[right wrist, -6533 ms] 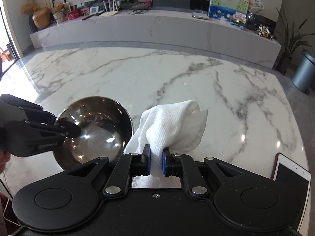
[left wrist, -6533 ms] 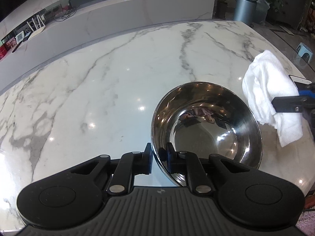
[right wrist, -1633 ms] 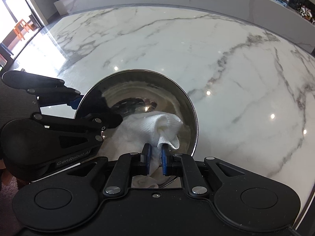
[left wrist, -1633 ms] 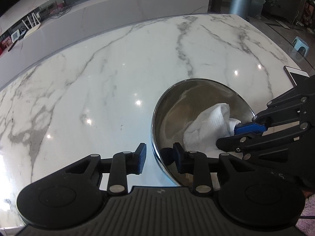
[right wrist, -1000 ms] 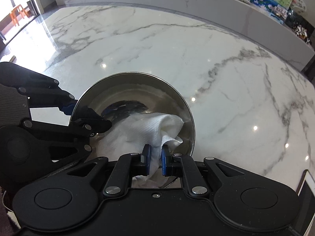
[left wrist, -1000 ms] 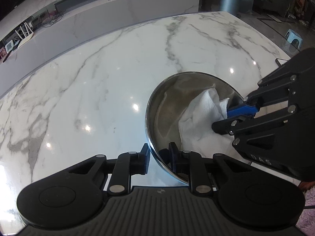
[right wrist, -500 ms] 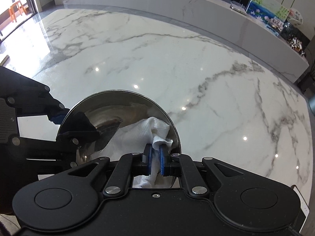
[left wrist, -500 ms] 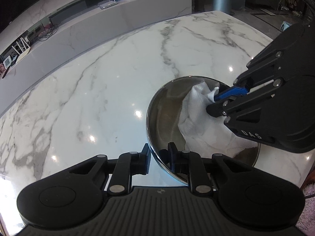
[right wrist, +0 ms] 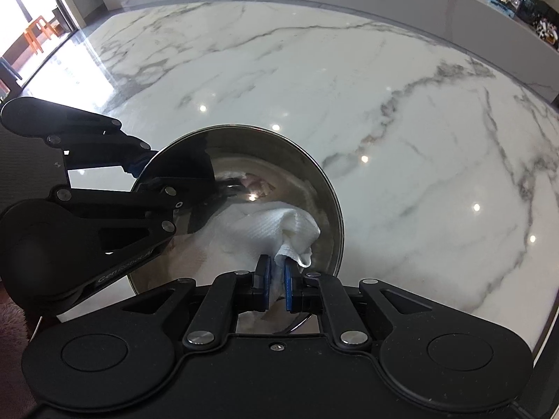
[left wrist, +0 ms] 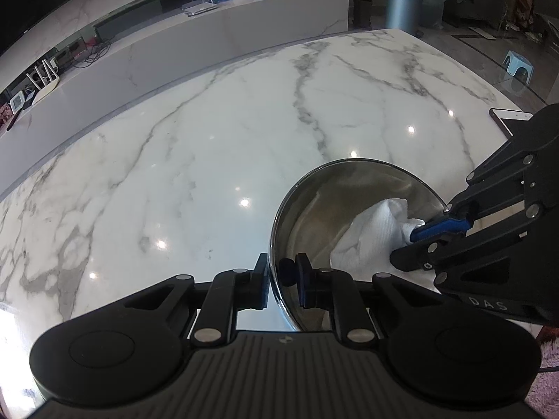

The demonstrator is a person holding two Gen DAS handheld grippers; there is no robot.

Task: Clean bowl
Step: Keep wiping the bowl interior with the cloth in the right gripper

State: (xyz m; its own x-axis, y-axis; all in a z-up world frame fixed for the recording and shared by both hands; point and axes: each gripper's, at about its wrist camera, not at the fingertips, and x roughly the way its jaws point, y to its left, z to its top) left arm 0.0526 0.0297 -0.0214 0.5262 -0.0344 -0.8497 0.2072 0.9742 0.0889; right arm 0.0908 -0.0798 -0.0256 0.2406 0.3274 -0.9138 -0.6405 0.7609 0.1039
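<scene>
Cloth (right wrist: 272,230) slid toward the bowl (left wrist: 314,209)'s right wall; mid-wipe, left gripper (left wrist: 281,276) pinching the rim, right gripper (right wrist: 276,276) clamping cloth. Next, sweep round.

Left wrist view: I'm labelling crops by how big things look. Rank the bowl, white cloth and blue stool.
1. bowl
2. white cloth
3. blue stool, though it stands far behind the table, so it only looks smallest.

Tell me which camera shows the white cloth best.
The right wrist view: the white cloth spreads across the bowl, pinched by the right gripper. The left wrist view shows only a part, its lower end behind that gripper.
</scene>
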